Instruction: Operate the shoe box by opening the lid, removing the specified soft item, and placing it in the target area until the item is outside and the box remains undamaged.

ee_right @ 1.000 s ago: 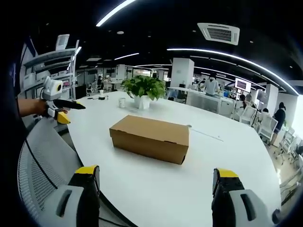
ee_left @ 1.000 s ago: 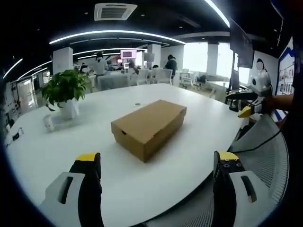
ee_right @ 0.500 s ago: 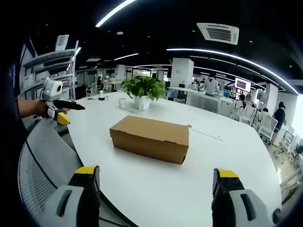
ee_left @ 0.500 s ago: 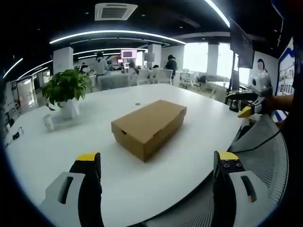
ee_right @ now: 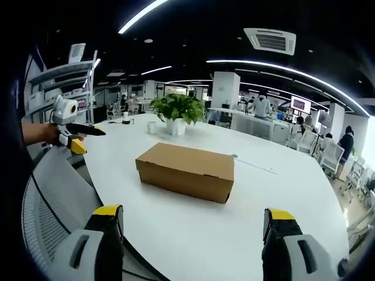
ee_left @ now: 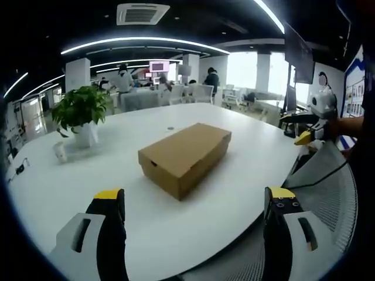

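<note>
step: pre-approach, lid not yet opened | shoe box shut, mid-table, clear of its edges | left gripper and right gripper jaws spread, empty | next: I close in on the lid edge, lift gently

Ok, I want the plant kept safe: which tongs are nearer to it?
Left, it seems. From the left tongs the plant stands off to one side of the box; from the right tongs it stands beyond the box.
</note>
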The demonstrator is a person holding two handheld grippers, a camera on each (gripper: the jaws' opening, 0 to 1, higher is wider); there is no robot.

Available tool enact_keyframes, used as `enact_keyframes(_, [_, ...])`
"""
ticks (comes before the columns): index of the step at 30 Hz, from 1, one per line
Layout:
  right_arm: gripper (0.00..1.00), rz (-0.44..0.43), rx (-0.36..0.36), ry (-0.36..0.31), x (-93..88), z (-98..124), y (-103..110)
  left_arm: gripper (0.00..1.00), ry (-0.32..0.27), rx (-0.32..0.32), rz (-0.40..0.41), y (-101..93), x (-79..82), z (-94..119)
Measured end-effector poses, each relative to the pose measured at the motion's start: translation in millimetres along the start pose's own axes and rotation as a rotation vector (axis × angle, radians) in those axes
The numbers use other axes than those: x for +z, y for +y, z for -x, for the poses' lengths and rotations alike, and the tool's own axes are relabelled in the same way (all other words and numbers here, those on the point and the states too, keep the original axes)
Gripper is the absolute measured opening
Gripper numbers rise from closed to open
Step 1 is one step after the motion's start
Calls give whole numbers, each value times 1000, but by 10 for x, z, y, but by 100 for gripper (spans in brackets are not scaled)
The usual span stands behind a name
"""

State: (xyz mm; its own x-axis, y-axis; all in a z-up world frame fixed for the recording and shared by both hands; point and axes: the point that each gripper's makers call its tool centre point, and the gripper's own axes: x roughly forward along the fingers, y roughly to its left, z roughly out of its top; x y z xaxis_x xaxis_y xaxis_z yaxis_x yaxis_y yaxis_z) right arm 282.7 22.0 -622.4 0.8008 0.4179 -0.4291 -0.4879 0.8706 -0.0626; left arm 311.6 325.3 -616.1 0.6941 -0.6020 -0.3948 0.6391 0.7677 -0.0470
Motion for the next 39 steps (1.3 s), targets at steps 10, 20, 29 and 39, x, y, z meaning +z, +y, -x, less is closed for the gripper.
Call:
enact_keyframes(10, [99, 2, 6, 7, -8, -11, -23, 98, 0, 2, 2, 8, 33, -44])
enact_keyframes(20, [99, 9, 13, 9, 14, -35, -69, 98, 6, 3, -7, 33, 78, -107])
enact_keyframes(29, [99, 10, 23, 12, 36, -67, -136, 97, 21, 2, -16, 54, 108, -181])
enact_keyframes(39, [99, 40, 22, 18, 89, -118, -284, 98, 14, -3, 5, 61, 144, -257])
